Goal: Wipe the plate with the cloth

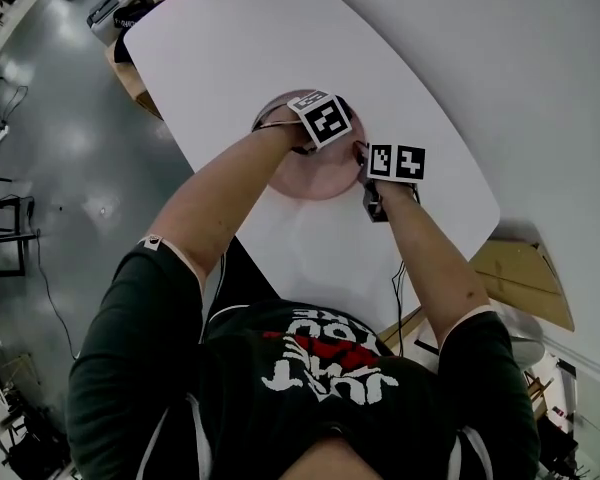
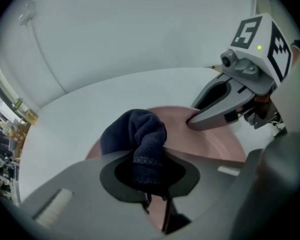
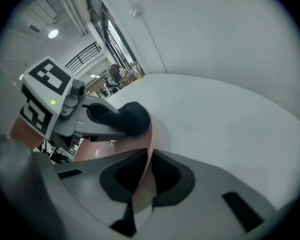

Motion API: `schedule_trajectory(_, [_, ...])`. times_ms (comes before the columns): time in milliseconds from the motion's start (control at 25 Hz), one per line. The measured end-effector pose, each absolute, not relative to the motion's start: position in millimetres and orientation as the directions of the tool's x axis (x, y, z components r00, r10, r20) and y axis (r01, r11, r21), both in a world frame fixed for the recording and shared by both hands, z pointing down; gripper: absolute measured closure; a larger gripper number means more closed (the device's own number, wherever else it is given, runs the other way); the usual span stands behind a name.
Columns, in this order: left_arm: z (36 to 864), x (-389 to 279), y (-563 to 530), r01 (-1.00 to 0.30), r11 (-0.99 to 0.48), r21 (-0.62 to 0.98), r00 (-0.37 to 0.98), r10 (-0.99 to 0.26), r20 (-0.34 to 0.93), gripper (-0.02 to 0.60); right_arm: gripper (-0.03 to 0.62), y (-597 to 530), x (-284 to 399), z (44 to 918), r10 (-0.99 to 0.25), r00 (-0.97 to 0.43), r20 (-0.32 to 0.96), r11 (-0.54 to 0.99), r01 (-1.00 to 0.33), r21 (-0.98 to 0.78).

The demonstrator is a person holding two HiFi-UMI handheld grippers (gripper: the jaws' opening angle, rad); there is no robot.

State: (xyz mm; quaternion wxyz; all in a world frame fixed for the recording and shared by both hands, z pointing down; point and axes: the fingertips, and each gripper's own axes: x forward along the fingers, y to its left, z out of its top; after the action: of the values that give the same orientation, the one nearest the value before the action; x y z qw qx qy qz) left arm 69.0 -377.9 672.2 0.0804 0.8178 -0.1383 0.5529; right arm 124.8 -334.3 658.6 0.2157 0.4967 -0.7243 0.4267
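A pink plate (image 1: 315,176) lies on the white table (image 1: 230,48). My left gripper (image 1: 315,140) reaches over the plate and is shut on a dark blue cloth (image 2: 140,134), which bunches up against the plate's surface (image 2: 215,144). In the right gripper view the cloth (image 3: 132,116) presses on the plate's far side. My right gripper (image 1: 365,173) is at the plate's right rim, shut on the plate's edge (image 3: 147,159), which runs thin between its jaws. The right gripper (image 2: 195,121) shows in the left gripper view with its tips on the rim.
The table's edge (image 1: 280,268) runs just in front of the person. Grey floor (image 1: 60,148) lies to the left, with a cardboard box (image 1: 525,278) at the lower right. A bare white wall stands behind the table.
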Motion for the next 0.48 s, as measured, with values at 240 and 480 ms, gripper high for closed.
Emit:
schedule_trajectory(240, [670.0,92.7,-315.0,-0.129,-0.99,0.061,0.376,0.008,0.926,0.52,0.573,-335.2,128.9,658.9,-0.551,-0.423,0.72,0.103,-0.89,-0.445])
schedule_trajectory(480, [662.9,93.4,-260.6,-0.03,-0.99,0.14,0.393,0.117,0.912,0.52,0.574,-336.2,131.9,657.5,-0.561,-0.417,0.715,0.081,-0.887,-0.454])
